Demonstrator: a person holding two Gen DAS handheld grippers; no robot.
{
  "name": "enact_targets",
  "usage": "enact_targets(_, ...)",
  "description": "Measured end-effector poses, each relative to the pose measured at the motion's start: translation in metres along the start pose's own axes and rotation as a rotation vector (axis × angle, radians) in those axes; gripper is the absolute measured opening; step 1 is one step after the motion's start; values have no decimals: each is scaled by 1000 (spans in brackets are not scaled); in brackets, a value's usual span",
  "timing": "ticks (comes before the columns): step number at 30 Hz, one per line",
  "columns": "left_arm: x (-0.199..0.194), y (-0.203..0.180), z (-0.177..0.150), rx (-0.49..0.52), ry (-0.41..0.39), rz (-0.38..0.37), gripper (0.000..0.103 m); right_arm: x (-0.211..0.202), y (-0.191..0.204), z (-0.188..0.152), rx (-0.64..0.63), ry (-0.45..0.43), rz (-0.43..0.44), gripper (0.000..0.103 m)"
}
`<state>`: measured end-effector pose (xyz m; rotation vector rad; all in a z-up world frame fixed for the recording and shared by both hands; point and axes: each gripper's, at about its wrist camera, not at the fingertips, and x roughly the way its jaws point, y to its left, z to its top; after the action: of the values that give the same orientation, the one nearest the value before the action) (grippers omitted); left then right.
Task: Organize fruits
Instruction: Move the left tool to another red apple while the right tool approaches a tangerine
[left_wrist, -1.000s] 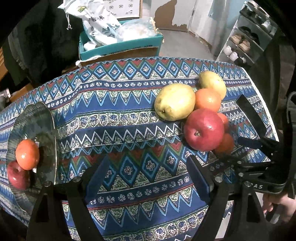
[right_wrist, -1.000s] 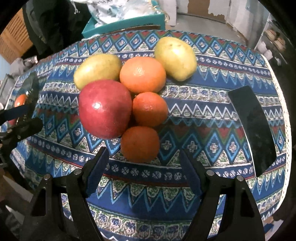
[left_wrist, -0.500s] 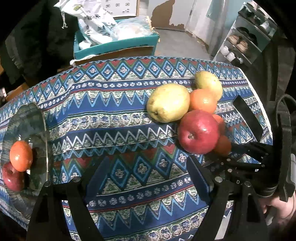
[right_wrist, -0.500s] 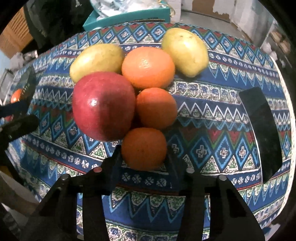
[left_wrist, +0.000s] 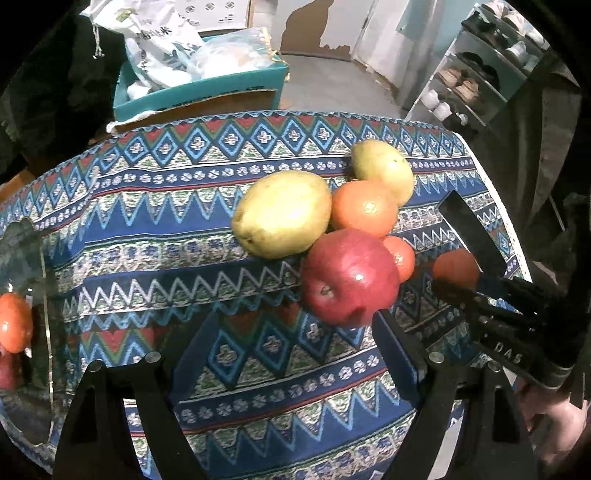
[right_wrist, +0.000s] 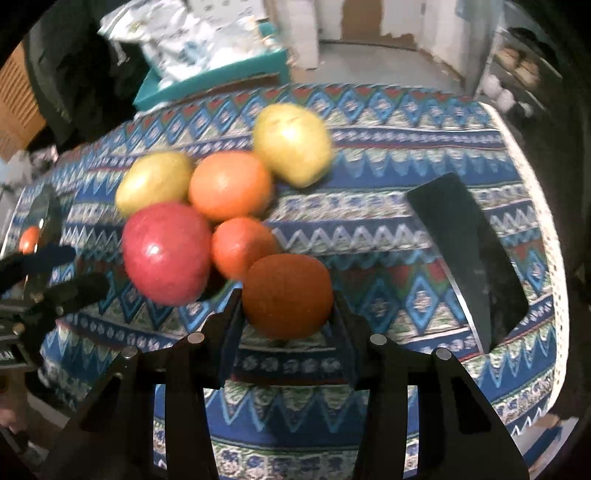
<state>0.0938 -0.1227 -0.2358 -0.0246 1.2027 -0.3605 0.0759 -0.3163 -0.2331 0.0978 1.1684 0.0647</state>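
My right gripper (right_wrist: 288, 314) is shut on a small orange (right_wrist: 287, 295) and holds it just off the patterned tablecloth; this orange also shows in the left wrist view (left_wrist: 455, 272). Behind it lies a pile: a red apple (right_wrist: 166, 253), another small orange (right_wrist: 242, 251), a large orange (right_wrist: 229, 190) and two yellow pears (right_wrist: 291, 144) (right_wrist: 153, 181). My left gripper (left_wrist: 291, 343) is open and empty, its right finger close to the red apple (left_wrist: 351, 277). A glass plate (left_wrist: 33, 413) at the far left holds an orange (left_wrist: 14, 321) and a red fruit.
A black phone (right_wrist: 469, 251) lies on the cloth to the right of the fruit, near the table edge. A teal box (left_wrist: 199, 88) with plastic bags stands beyond the table's far side. A shoe rack (left_wrist: 476, 77) stands at the back right.
My right gripper moved in, shut on the nearest small orange and lifted it back from the pile. My left gripper drifted right, closer to the red apple; the plate slid toward the left edge of view.
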Motion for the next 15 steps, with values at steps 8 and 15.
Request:
enact_targets(8, 19, -11, 11, -28, 30, -38, 86, -3, -22, 2, 57, -19, -24, 45)
enact_targets(15, 38, -23, 16, -22, 62, -65, 87, 7, -30, 3, 78, -7, -19, 45)
